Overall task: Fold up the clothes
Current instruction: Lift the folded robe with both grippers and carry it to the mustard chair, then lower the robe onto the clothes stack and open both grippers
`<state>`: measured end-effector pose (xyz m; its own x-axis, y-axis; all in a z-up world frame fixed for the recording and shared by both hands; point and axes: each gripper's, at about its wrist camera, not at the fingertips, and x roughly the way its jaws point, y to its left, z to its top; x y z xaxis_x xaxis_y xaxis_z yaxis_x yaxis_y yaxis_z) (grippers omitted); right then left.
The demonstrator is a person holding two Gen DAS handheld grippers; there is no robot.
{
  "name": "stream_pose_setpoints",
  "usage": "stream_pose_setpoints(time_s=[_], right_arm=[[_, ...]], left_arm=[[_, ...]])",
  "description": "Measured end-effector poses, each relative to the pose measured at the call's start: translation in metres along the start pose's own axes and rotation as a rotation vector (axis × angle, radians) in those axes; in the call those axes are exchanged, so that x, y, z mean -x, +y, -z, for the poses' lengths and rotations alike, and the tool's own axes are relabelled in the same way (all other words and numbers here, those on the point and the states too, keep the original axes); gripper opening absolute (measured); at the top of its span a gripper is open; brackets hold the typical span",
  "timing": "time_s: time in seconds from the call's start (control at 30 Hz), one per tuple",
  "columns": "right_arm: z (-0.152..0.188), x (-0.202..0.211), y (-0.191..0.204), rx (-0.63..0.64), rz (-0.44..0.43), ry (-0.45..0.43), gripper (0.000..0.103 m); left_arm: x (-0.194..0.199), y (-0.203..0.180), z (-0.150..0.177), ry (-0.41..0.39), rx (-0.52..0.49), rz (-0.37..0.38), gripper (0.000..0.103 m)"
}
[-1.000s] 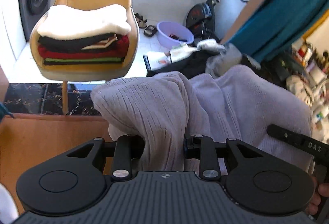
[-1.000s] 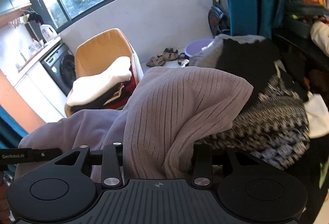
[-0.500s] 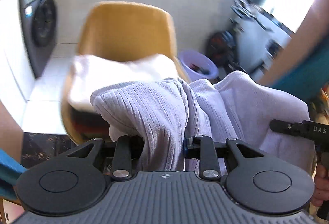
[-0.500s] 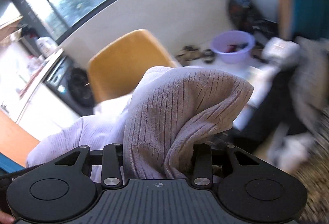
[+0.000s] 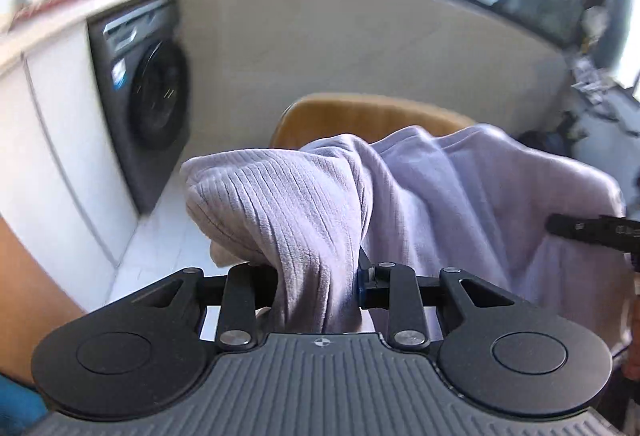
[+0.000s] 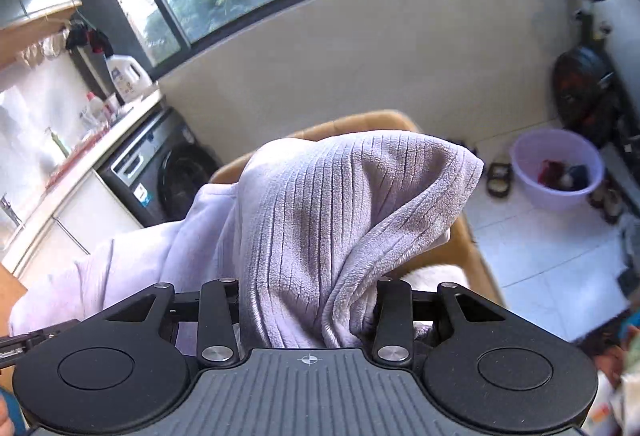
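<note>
We log both grippers, left (image 5: 318, 288) and right (image 6: 308, 310), clamped on one lilac garment (image 5: 460, 204); only the right view shows the basin (image 6: 558, 164), far right.

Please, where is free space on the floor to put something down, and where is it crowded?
Bare white tile floor lies between the mustard-yellow chair and the lilac plastic basin. Another bare strip runs along the dark front-loading washing machine. It is crowded beyond the basin, by the sandals and the black exercise bike.
</note>
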<state>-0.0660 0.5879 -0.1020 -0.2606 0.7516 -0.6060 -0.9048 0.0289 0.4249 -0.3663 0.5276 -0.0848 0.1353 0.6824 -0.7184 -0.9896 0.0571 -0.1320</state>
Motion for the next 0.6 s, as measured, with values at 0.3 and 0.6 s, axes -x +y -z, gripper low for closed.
stream_pose_setpoints(time_s=[0.3,0.6], right_arm=[[-0.021,-0.130,-0.030,0.075,0.082,0.219,0.036],[0.061,-0.214,-0.050,0.207,0.269,0.345,0.061]], left_arm=[[-0.112,0.010,-0.003,0.172,0.045,-0.040,0.030],[-0.204,0.026,0.058,0.389,-0.211,-0.232,0.055]])
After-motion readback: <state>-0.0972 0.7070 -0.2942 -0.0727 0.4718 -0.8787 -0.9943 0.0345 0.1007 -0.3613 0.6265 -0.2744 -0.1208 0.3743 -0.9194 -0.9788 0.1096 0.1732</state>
